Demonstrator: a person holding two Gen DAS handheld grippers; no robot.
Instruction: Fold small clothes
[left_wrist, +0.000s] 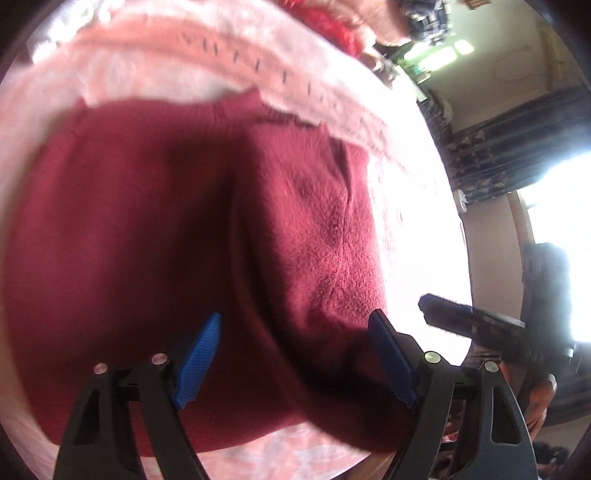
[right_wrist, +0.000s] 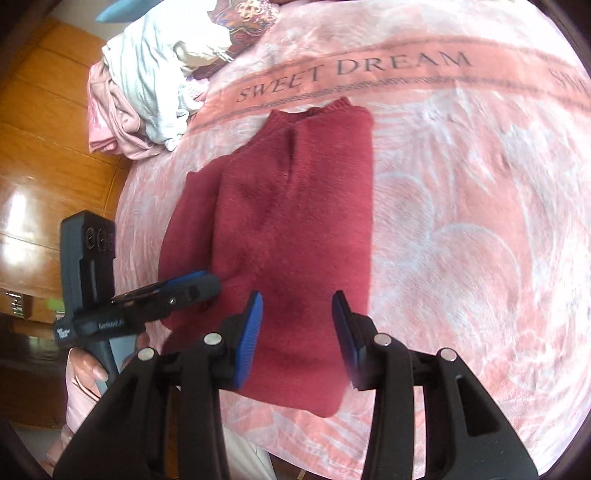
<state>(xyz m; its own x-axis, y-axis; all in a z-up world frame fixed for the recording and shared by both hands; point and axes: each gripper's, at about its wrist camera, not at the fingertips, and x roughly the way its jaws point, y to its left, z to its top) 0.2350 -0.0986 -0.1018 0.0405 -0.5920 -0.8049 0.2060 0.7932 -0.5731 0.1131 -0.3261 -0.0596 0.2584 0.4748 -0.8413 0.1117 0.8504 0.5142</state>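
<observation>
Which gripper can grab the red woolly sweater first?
Probably the left gripper: its open fingers sit at the dark red knitted sweater's edge. The right gripper hovers open over the middle.

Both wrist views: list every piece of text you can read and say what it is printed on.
"SWEET DREAM": dark capitals on the darker band of the pink blanket, beyond the red sweater.
A cut-off repeat begins at the right edge of the band: unreadable.
White print on the left gripper body: too small and blurred.
Left wrist view: band lettering blurred, unreadable.
</observation>
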